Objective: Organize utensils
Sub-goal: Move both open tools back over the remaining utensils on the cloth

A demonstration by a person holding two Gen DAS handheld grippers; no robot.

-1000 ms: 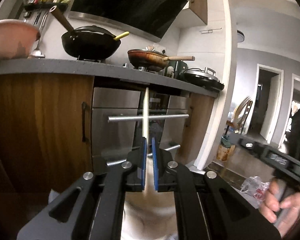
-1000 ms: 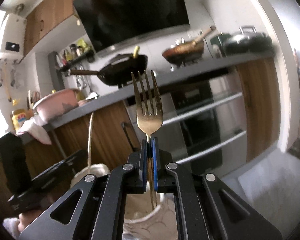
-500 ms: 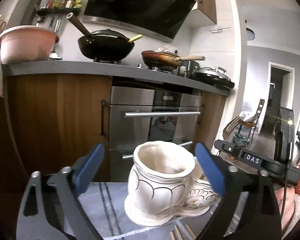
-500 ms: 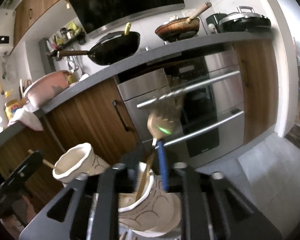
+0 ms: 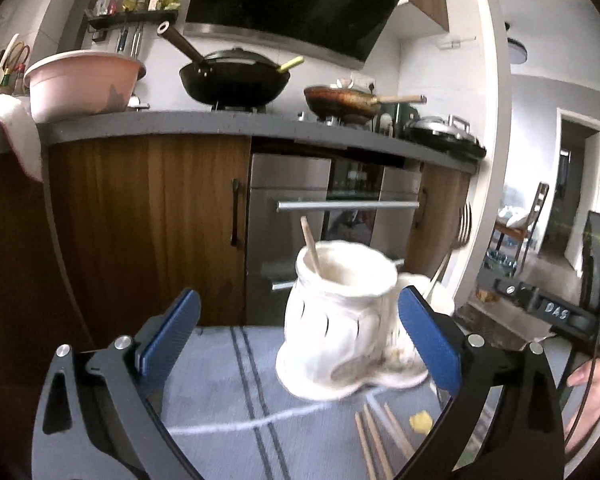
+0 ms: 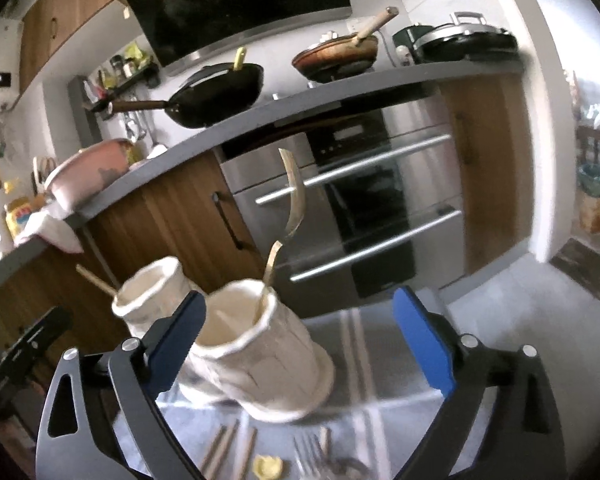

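A white ceramic double holder [image 5: 336, 320] stands on a striped blue-grey cloth [image 5: 228, 380]. One wooden chopstick [image 5: 310, 246] leans in its left cup. A gold fork [image 6: 294, 200] stands free in the other cup [image 6: 260, 344], tines up. My left gripper [image 5: 300, 336] is open wide just short of the holder, with nothing between its pads. My right gripper [image 6: 302, 342] is opening; the fork's cup shows between its blue pads, which touch nothing. Loose chopsticks [image 5: 376, 436] and another fork [image 6: 308, 460] lie on the cloth in front of the holder.
A small yellow piece [image 6: 266, 466] lies among the loose utensils. Beyond the cloth stand wooden cabinets [image 5: 148, 232], an oven [image 5: 340, 208] and a grey counter [image 5: 180, 128] with pans. A person's hand [image 5: 592, 392] holds the right gripper's handle.
Both grippers went from shut to open. The left let go of the chopstick, the right of the fork; each now stands in a cup. Both views dipped toward the holder.
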